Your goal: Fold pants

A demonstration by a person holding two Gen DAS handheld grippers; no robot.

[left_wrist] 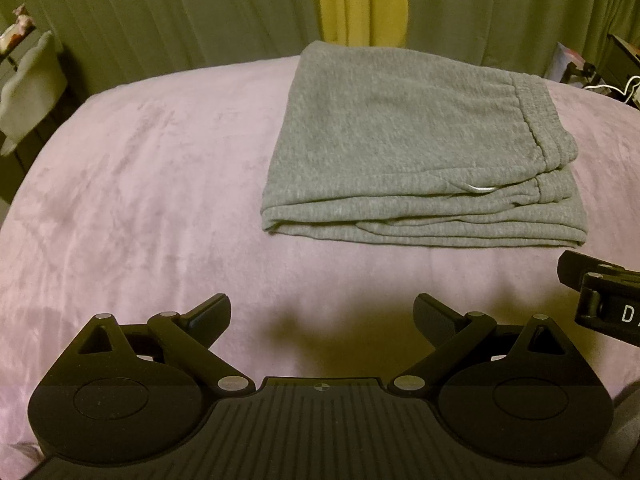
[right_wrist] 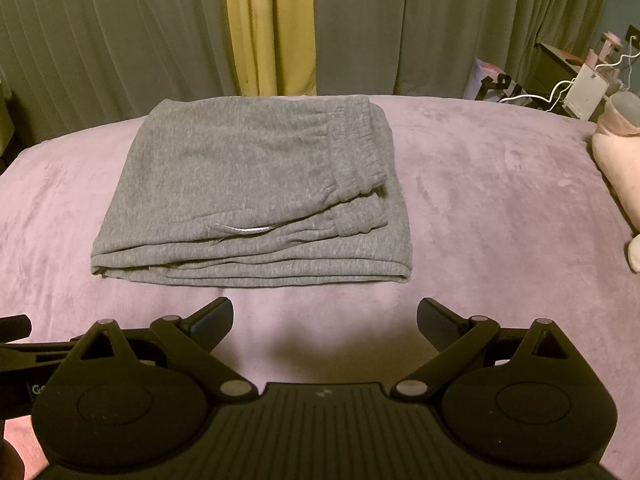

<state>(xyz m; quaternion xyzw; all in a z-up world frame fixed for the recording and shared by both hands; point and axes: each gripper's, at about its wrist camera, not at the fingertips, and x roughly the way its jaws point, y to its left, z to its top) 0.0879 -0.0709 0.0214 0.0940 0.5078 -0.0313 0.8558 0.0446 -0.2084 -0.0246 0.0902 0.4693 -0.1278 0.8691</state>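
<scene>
Grey sweatpants lie folded into a flat rectangle of several layers on the pink bed cover, waistband on the right side. My left gripper hovers open over bare cover, well short of the pants' near edge and to their left. My right gripper is open too, empty, just in front of the pants' near edge. Part of the right gripper's body shows at the right edge of the left wrist view. Neither gripper touches the cloth.
The pink plush bed cover spreads under everything. Green curtains with a yellow strip hang behind the bed. A pink plush item lies at the right. A nightstand with cables stands beyond the bed's right side.
</scene>
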